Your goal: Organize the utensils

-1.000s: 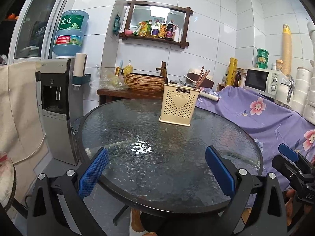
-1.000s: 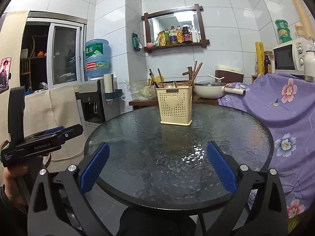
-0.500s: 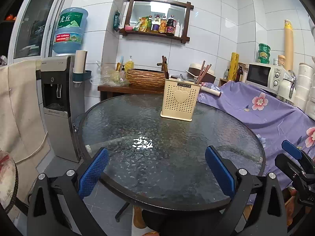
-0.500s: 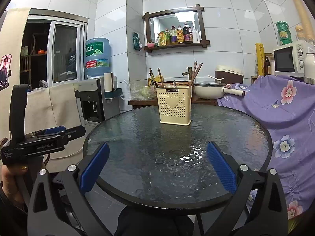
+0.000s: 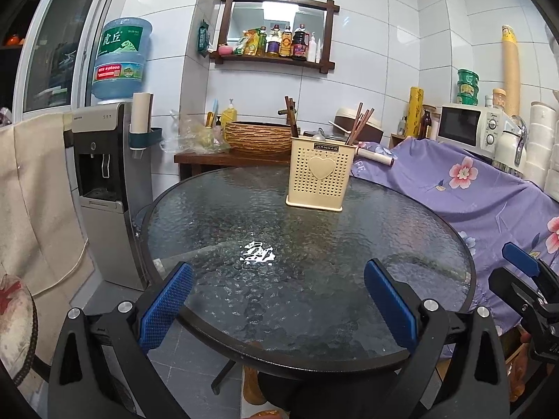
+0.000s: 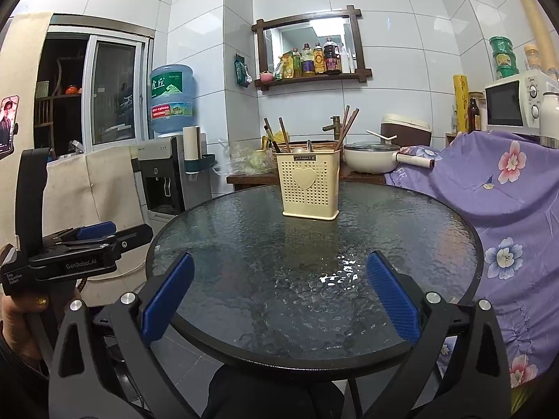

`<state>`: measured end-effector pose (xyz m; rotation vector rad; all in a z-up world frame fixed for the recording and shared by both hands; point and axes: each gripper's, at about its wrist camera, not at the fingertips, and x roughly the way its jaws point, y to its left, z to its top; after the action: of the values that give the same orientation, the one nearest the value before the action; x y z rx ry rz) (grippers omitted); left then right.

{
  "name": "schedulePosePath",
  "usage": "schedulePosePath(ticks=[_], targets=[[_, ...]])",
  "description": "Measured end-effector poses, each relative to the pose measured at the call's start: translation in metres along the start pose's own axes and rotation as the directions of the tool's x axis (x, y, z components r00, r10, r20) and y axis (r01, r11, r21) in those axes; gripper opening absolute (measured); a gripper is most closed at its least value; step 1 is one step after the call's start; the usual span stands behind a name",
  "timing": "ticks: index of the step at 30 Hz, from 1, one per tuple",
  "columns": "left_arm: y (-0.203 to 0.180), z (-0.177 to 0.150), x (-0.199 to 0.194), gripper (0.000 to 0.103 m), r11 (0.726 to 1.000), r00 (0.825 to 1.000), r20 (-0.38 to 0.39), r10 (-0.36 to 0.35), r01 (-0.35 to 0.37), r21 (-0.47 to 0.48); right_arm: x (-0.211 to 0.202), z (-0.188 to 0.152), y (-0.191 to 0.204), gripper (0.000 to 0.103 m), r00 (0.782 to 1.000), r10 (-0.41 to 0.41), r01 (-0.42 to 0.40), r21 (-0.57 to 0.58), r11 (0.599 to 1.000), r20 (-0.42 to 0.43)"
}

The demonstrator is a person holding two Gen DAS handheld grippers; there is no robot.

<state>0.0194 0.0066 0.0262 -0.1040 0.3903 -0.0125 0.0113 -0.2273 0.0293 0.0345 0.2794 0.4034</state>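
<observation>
A cream plastic utensil holder (image 5: 319, 177) stands upright a little right of centre in the left wrist view and just above centre in the right wrist view (image 6: 309, 184), its front perforated with small holes around a raised heart, with a dark label strip near the rim. It rests on the far part of a round textured-glass table (image 5: 244, 230). Dark wooden chopsticks (image 5: 360, 122) lean out of its top, and the tops of metal utensils (image 6: 309, 145) peek above the rim.
</observation>
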Motion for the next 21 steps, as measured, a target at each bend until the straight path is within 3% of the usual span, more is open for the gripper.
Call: schedulePosePath(ticks=[21], targets=[[-0.0055, -0.0005, 0.0001, 0.097, 0.999, 0.999, -0.005, 0.037, -0.037, 0.018, 0.0027, -0.0008, -0.0025, 0.097, 1.000, 0.006, -0.006, 0.004, 1.000, -0.012]])
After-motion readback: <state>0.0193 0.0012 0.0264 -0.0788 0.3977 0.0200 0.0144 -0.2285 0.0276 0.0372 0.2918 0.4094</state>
